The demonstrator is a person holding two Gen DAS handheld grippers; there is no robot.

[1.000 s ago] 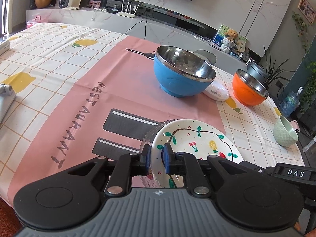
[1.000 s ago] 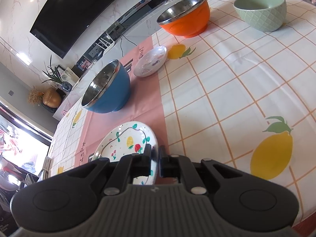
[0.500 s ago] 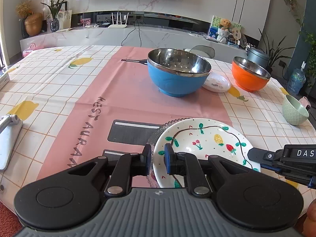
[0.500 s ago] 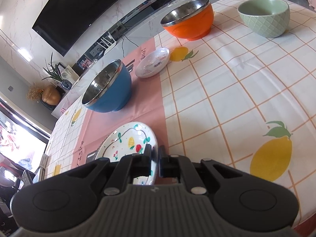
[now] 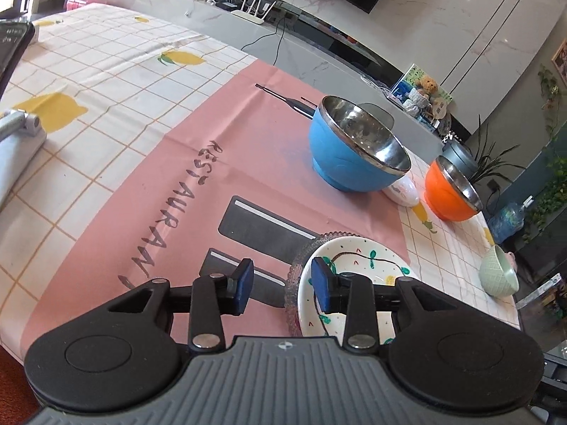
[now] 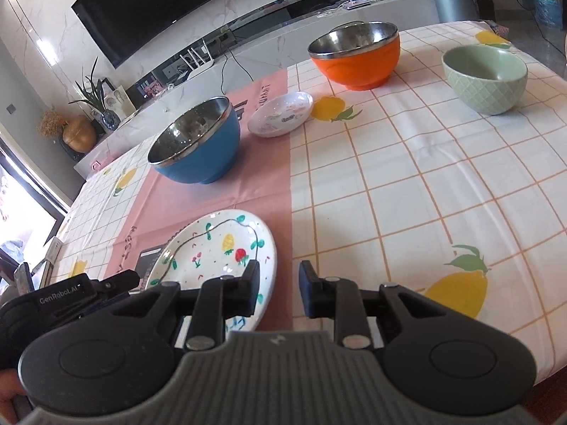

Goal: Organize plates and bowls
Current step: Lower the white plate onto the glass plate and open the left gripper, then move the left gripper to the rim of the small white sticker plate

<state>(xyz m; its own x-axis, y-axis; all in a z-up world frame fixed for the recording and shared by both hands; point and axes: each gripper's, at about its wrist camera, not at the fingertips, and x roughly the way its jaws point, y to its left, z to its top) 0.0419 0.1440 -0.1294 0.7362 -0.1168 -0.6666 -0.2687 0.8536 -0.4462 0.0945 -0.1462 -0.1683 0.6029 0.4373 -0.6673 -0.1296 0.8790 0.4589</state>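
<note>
Resting near the front edge of the table (image 6: 407,184), the painted plate (image 6: 216,244) was stacked on a ribbed glass plate (image 5: 301,258), whose rim showed only along the left side. This nesting was judged to be the plates' share of the sorting, with flat pieces gathered into one pile near the person.

The left gripper (image 5: 280,285) was held spread, one blue pad over the pink cloth (image 5: 170,184) and the other over the painted plate's rim, with nothing pinched between them. The right gripper (image 6: 278,288) was likewise spread, its left finger over the plate's near right rim and its right finger over the checked cloth; whether that finger touched the plate could not be told. Both were judged to be parted because the plate lay flat and needed no support.

The bowls were left apart toward the back edge: the blue bowl (image 6: 195,141) on the pink cloth, the orange bowl (image 6: 358,53) further right, and the green bowl (image 6: 485,78) near the right edge. A small white dish (image 6: 280,113) sat between the blue and orange bowls, just beside the blue one. These were judged to be unsorted; the dish probably belonged on the plate pile, and the bowls could be nested by size.
</note>
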